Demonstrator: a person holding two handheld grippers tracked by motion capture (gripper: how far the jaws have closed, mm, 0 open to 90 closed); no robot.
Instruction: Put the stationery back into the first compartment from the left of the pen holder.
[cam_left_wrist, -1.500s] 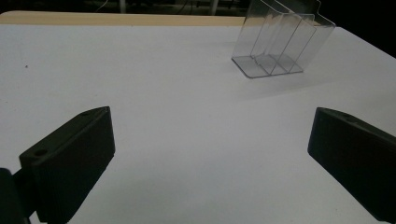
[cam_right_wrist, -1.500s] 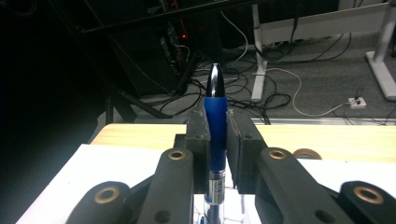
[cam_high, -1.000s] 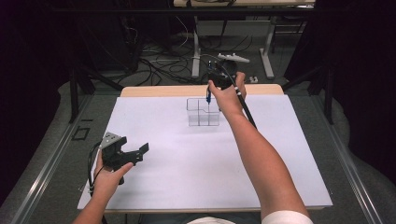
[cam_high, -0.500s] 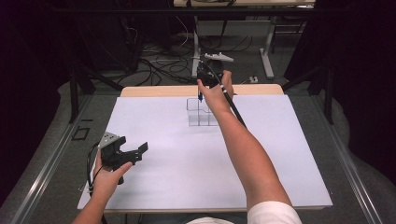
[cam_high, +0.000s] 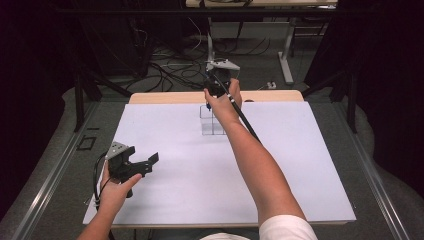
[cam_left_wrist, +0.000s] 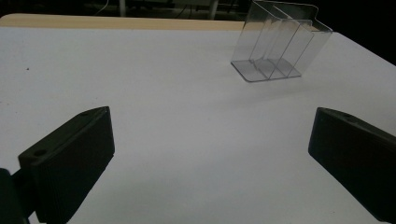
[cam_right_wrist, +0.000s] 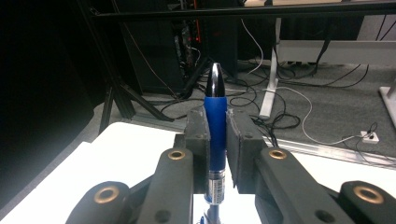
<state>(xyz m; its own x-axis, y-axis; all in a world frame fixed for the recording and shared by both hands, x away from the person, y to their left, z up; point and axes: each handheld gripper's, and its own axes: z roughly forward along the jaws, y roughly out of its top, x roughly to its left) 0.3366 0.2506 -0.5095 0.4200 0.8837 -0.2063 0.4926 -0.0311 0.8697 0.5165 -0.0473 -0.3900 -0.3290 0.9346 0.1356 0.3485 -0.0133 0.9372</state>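
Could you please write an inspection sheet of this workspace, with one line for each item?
Surface: white sheet covering a wooden table, bare apart from the holder.
Job's things: blue pen; clear plastic holder with several compartments, upright near the far edge.
Clutter: nothing seen.
Grippers: right gripper shut on the blue pen, above the holder; left gripper open, nothing between the jaws, at the near left.
Cables: black cable trailing from the left gripper; loose cables on the floor behind.
Surroundings: grey floor, dark stands, another table's legs.
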